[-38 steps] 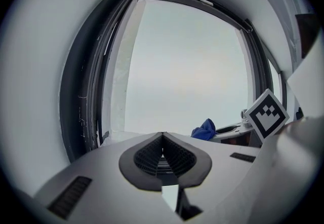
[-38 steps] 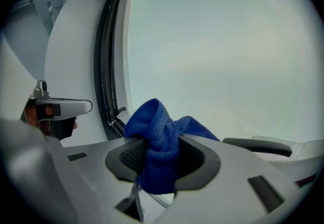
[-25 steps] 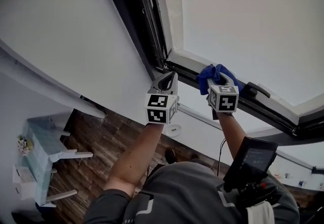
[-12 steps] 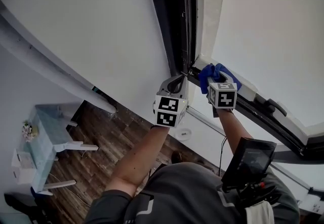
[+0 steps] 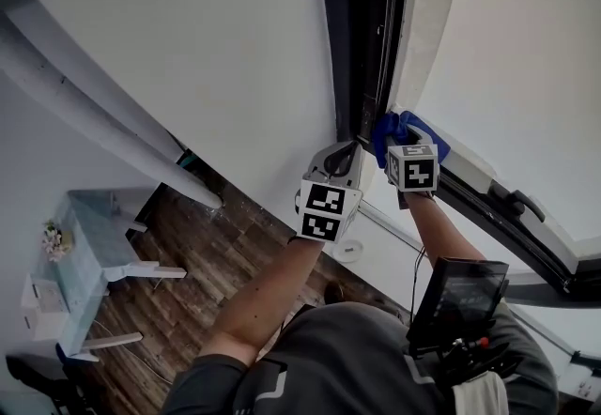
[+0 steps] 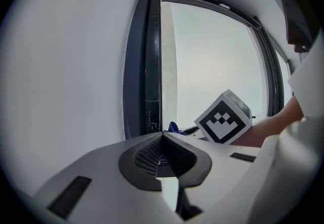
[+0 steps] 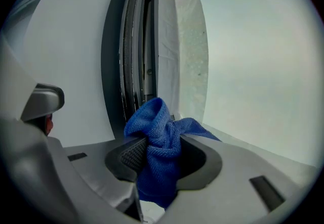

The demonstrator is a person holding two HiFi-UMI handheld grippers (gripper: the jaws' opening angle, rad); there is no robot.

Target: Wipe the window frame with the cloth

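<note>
A blue cloth [image 5: 394,130] is bunched in my right gripper [image 5: 402,139], which is shut on it. The cloth presses into the lower corner of the dark window frame [image 5: 362,38], where the upright meets the bottom rail. In the right gripper view the cloth [image 7: 159,137] bulges from between the jaws in front of the frame's black channels [image 7: 134,56]. My left gripper [image 5: 344,154] hovers just left of it, shut and empty. In the left gripper view, the left gripper [image 6: 162,141] points at the frame upright [image 6: 144,66], and a tip of the cloth [image 6: 173,127] shows beyond it.
A white sash [image 5: 427,19] runs beside the dark frame, and a black window handle [image 5: 526,207] sits on the bottom rail to the right. A white wall [image 5: 188,47] lies left of the frame. Far below are a wooden floor and a pale blue table [image 5: 80,263].
The cloth has slid left along the bottom rail into the frame's corner. The left gripper has moved closer to the right one. The head view has swung so the frame stands more upright.
</note>
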